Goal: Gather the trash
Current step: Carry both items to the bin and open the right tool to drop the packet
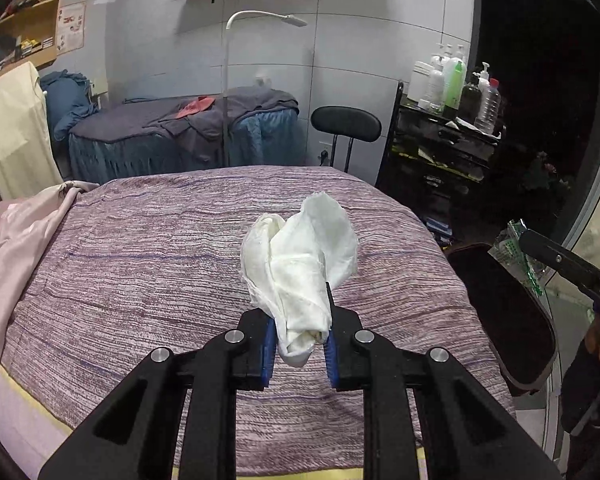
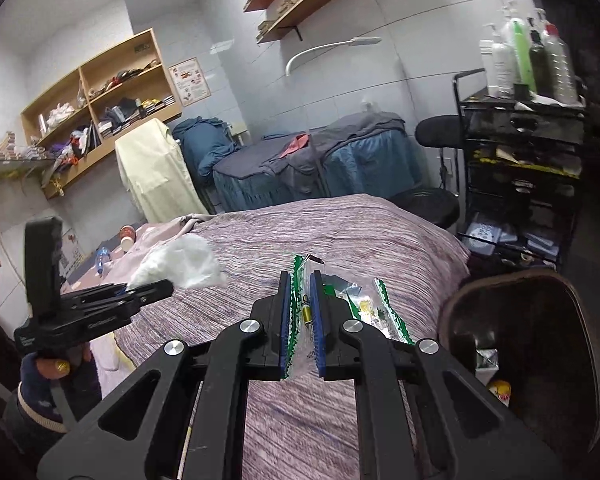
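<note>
My left gripper (image 1: 300, 320) is shut on a crumpled white tissue (image 1: 300, 248), which it holds up over the purple striped bed cover (image 1: 140, 280). The right wrist view shows the same gripper (image 2: 148, 286) and tissue (image 2: 180, 262) at the left, with a hand under the handle. My right gripper (image 2: 301, 280) is shut on a clear plastic wrapper with green zigzag edges (image 2: 364, 304), hanging over the bed's right side. A dark brown trash bin (image 2: 500, 276) stands just right of the bed, with some scraps inside it.
A paper cup (image 2: 127, 236) and a plastic bottle (image 2: 102, 258) lie on the pink sheet at the bed's far left. A black cart with bottles (image 1: 440, 140) and a black chair (image 1: 346, 124) stand beyond the bed. Another covered bed sits by the back wall.
</note>
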A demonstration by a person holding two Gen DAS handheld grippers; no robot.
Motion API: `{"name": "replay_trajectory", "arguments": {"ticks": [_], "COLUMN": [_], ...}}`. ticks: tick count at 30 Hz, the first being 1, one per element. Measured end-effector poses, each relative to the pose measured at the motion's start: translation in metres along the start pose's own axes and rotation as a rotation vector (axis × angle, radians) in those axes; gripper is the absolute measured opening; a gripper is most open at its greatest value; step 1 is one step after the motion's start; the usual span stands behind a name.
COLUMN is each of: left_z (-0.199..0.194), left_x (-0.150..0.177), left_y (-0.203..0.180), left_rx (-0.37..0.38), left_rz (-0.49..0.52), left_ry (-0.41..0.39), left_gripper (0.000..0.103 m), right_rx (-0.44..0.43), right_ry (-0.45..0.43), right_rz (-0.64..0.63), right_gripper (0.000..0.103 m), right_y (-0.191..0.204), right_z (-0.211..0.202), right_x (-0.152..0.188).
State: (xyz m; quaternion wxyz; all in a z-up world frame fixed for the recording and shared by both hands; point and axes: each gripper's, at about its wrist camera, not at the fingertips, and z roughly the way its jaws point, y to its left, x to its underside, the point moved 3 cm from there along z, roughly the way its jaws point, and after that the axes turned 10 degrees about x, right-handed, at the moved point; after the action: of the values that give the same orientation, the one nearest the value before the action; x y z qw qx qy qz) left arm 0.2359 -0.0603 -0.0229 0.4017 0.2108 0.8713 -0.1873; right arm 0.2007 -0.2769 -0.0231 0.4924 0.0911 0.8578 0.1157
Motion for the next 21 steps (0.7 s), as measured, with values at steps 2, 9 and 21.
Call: {"name": "replay_trajectory", "arguments": {"ticks": [2,9,21], "left_z": [-0.006,-0.015,-0.003], "left_x": [0.005,0.021,0.039], "left_y": [-0.013,-0.057,-0.122], "left_rx": [0.028,0.09,0.204], "left_rz": [0.0,0.009,0.028], "left_ry": [-0.003,-0.02,0.01], "left_gripper": [0.019,0.019,0.019], "right_rx": [0.014,0.077,0.207], "right_ry": [-0.002,-0.009,0.042], "right_rz": [0.024,0.087,0.184], "right_gripper": [0.011,0.011,0.011], "right_y": [-0.012,-0.054,-0.121], "right_z": [-0.009,-0.041,-0.055], "right_x": [0.004,0.022,0.062]}}
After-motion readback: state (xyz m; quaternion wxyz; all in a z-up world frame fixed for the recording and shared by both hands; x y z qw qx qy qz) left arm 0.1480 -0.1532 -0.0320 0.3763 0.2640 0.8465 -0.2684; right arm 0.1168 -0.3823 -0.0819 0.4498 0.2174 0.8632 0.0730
